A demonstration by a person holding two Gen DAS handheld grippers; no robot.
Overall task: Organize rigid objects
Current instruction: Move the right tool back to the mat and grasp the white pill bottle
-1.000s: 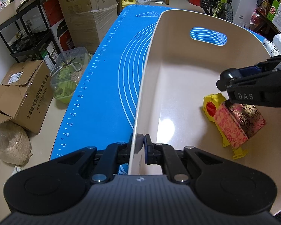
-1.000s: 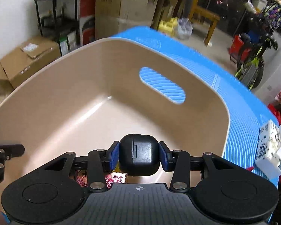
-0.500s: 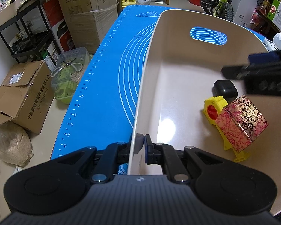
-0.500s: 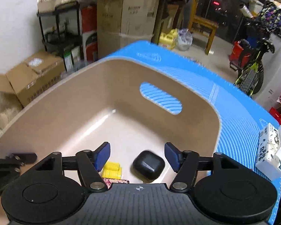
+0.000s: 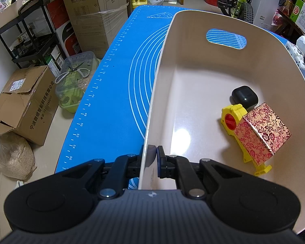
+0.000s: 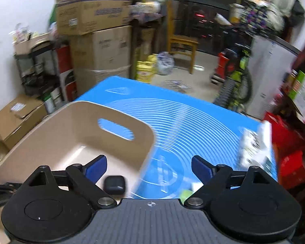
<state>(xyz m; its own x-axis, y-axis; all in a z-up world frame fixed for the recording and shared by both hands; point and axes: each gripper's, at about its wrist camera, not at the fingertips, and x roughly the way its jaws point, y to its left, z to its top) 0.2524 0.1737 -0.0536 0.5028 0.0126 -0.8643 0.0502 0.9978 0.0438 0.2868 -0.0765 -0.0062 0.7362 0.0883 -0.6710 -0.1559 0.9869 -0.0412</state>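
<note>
Left tongs (image 5: 152,158) pinching bin (image 5: 193,75) wall; right tongs (image 6: 149,167) spread, empty. Black case (image 5: 244,97), yellow tape measure (image 5: 230,118), patterned box (image 5: 262,134) inside bin. Tissue pack (image 6: 254,148) on mat (image 5: 116,93), probably next.

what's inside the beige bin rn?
Three items in the beige bin: black earbud case, yellow tape measure, and a red-gold patterned box resting on the tape measure and hiding part of it. The left gripper blocks the bin's near corner.

Bright indoor light; right view motion-blurred, fisheye-warped
</note>
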